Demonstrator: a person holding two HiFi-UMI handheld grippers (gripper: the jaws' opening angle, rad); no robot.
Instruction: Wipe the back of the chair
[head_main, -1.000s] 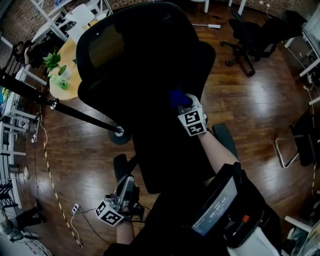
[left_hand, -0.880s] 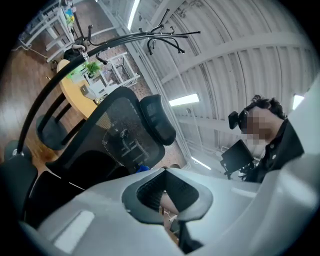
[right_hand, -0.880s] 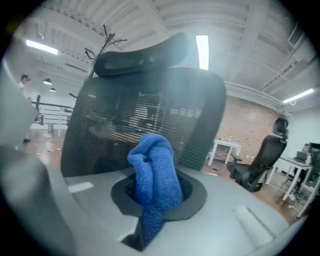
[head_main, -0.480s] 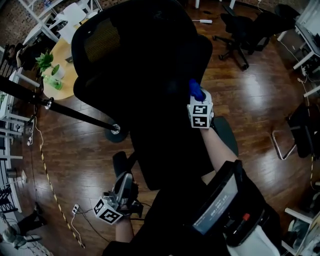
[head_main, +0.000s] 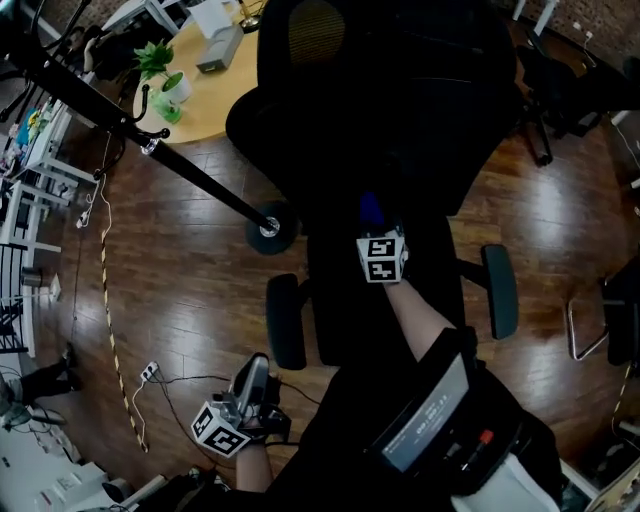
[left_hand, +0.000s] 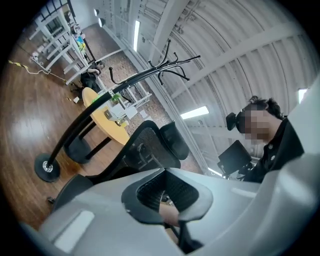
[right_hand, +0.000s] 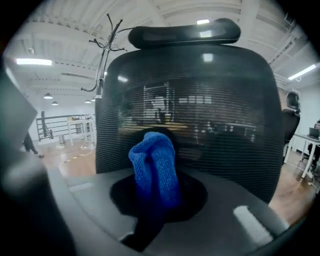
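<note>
The right gripper (head_main: 372, 222) was clamped on a bunched blue cloth (right_hand: 154, 170). The cloth's long axis ran out along the jaws, and its tip pointed at the lower mesh of the black chair back (right_hand: 210, 100); contact could not be judged. The back stood upright, with the headrest (right_hand: 185, 34) on top. The left gripper (head_main: 250, 378) hung low, well apart from the chair, its jaws together and empty.
</note>
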